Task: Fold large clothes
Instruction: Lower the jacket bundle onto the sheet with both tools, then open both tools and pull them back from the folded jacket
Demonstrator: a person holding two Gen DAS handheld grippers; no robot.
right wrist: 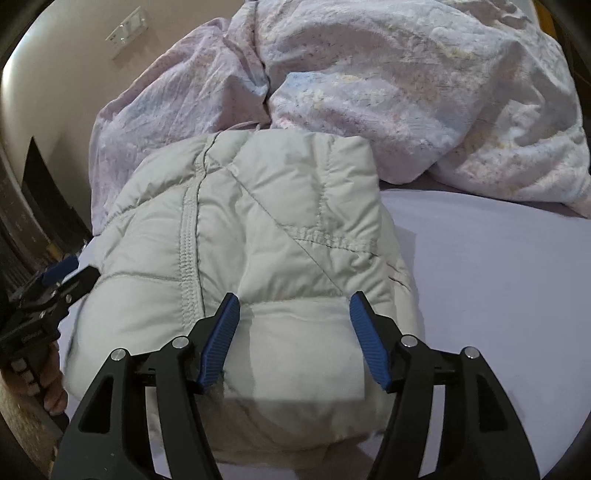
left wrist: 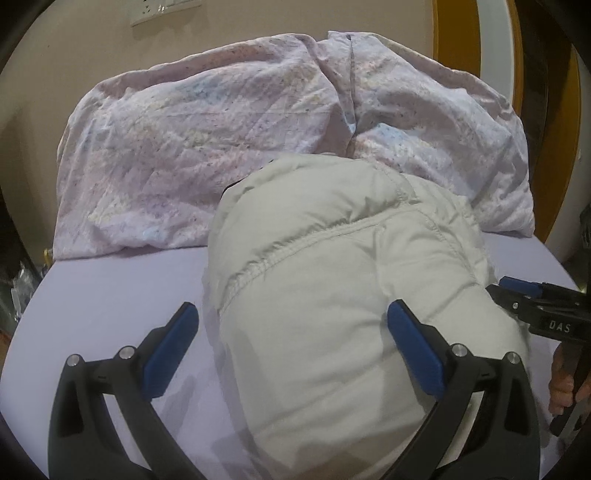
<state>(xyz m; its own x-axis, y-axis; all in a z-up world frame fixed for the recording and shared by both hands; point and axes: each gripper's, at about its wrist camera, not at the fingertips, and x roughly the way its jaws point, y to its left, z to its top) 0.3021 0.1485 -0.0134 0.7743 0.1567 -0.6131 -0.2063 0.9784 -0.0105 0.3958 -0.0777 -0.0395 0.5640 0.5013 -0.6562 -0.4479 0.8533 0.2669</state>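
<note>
A pale grey puffer jacket [left wrist: 332, 295] lies folded into a thick bundle on the lilac bed sheet [left wrist: 110, 295]. It also shows in the right wrist view [right wrist: 258, 229]. My left gripper [left wrist: 291, 314] is open over the bundle's left near part, with one finger over the sheet and the other over the jacket. My right gripper [right wrist: 295, 306] is open above the near right part of the jacket and holds nothing. The right gripper also shows at the right edge of the left wrist view [left wrist: 532, 299]. The left gripper shows at the left edge of the right wrist view [right wrist: 62, 277].
A crumpled pink-and-blue patterned duvet [left wrist: 258, 136] is heaped along the far side of the bed, touching the jacket's far end; it also shows in the right wrist view [right wrist: 406, 92]. A beige wall with a switch plate [left wrist: 162, 11] stands behind.
</note>
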